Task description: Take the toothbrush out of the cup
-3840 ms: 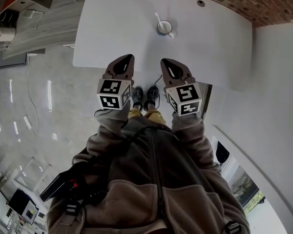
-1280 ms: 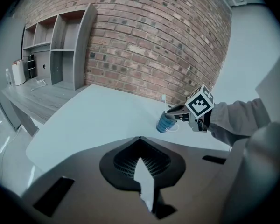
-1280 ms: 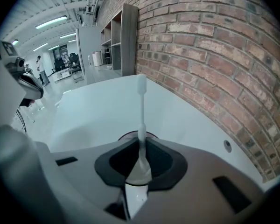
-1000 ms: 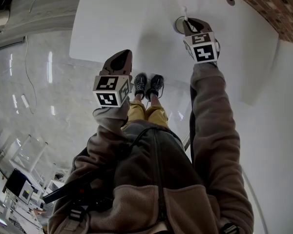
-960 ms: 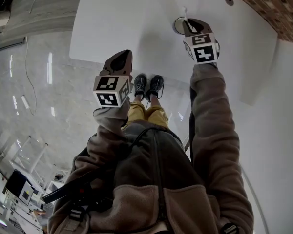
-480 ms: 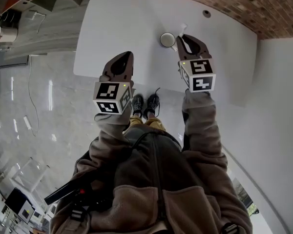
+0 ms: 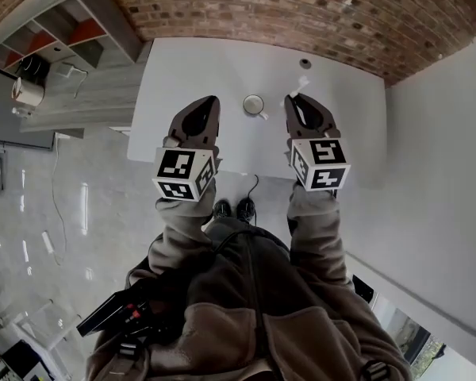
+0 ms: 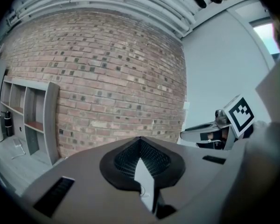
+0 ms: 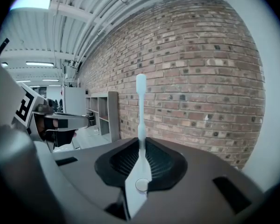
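In the head view, the right gripper (image 7: 293,100) is held above a white table (image 7: 182,70) with its jaws pinched on a pale toothbrush (image 7: 301,85). The toothbrush's long axis runs on in line with the jaws, and its free end points ahead of the tips toward the brick wall (image 7: 246,6). The cup (image 7: 254,105) stands on the table just to the left of this gripper's tips, apart from the toothbrush, which is wholly outside it. The left gripper (image 7: 209,102) is on the cup's other side, so the cup lies between the two grippers and a little ahead of them. Below the grippers, at the table's near edge, are the person's shoes (image 7: 233,208). In the left gripper view, the left gripper (image 8: 140,141) has its jaws pressed together with nothing between them. Ahead of them is only brick wall (image 8: 107,73), with a grey shelf unit (image 8: 35,120) off to the left and the right gripper (image 8: 210,133) level with it on the right. In the right gripper view, the right gripper (image 9: 141,146) is clamped on the toothbrush (image 9: 141,111). The flat handle lies in the seam between the pads, the thin neck stands straight out past the tips, and the broader end is uppermost in this view against the brick wall (image 9: 196,73). The left gripper (image 9: 60,122) shows at the left, with shelves (image 9: 102,111) beyond it.
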